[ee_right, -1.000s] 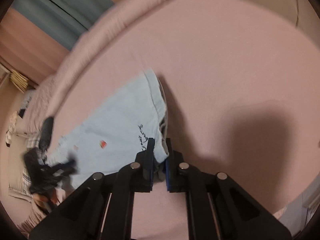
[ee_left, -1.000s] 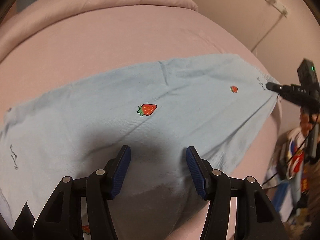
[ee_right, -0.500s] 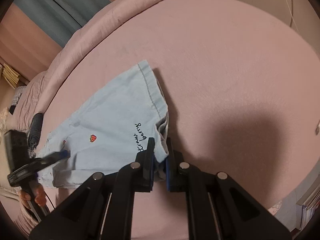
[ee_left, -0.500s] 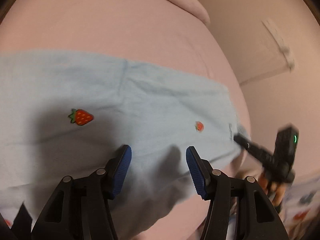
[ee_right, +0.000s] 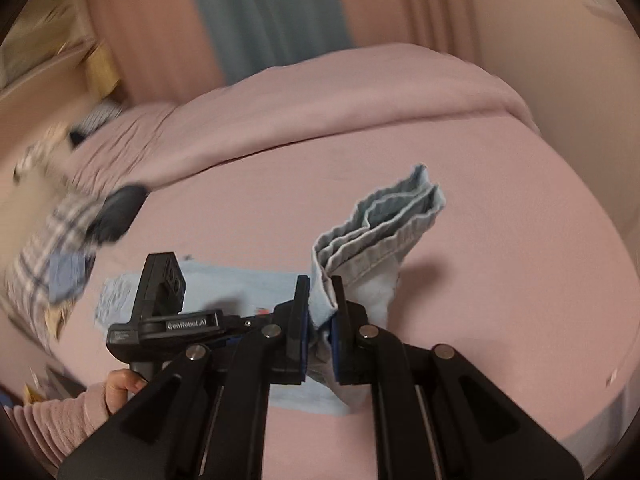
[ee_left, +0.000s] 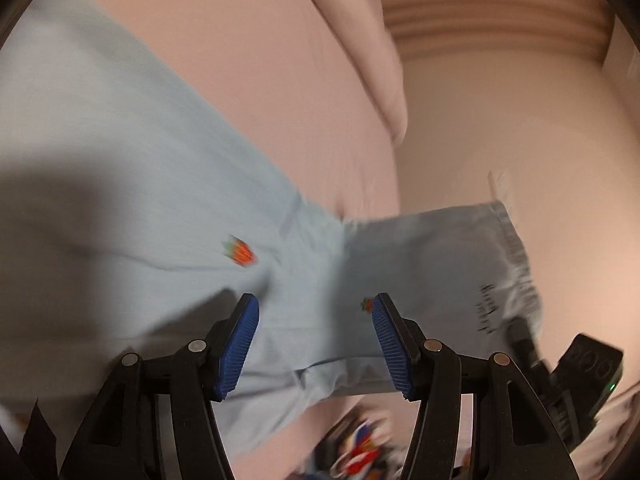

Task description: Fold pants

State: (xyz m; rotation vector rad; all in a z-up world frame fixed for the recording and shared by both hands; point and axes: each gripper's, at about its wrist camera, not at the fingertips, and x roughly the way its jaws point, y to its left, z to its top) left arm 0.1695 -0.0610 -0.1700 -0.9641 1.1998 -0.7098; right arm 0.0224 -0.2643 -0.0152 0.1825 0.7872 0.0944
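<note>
- Pink bedding covers the bed (ee_right: 460,360) that serves as the work surface, with a rolled quilt (ee_right: 340,100) along its far edge and a blue-and-pink curtain (ee_right: 264,16) behind it.
- On the left, the left gripper (ee_left: 316,344) hovers just over the pants (ee_left: 132,184), its jaws about half open with nothing between the blue pads (ee_left: 236,348); the cloth lies under them, not in them.
- The pants are pale blue with small strawberry patches (ee_left: 240,251), lying flat across the middle of the bed, their right end lifted off the sheet.
- On the right, the right gripper (ee_right: 320,320) has its jaws nearly closed, pinching the stacked hems of the legs (ee_right: 380,224), which stand up and fan out above the pads.
- What could go wrong, as I judge it: the pinch takes only a corner of several layers, so a quick swing could let an inner layer slip and leave the fold uneven.
- Another risk: with nothing pinning the flat part, the whole garment may drag along the sheet and wrinkle instead of creasing where the fold should be.
- Both views are blurred, so the exact hem alignment cannot be told.
- Around: a plaid cloth (ee_right: 40,256) and a dark object (ee_right: 120,212) lie at the far left of the bed, well apart from the pants; colourful clutter (ee_left: 360,452) sits below the near edge.
- In the way: the left gripper and the person's sleeve (ee_right: 60,420) sit right beside the path the lifted end would take leftward.
</note>
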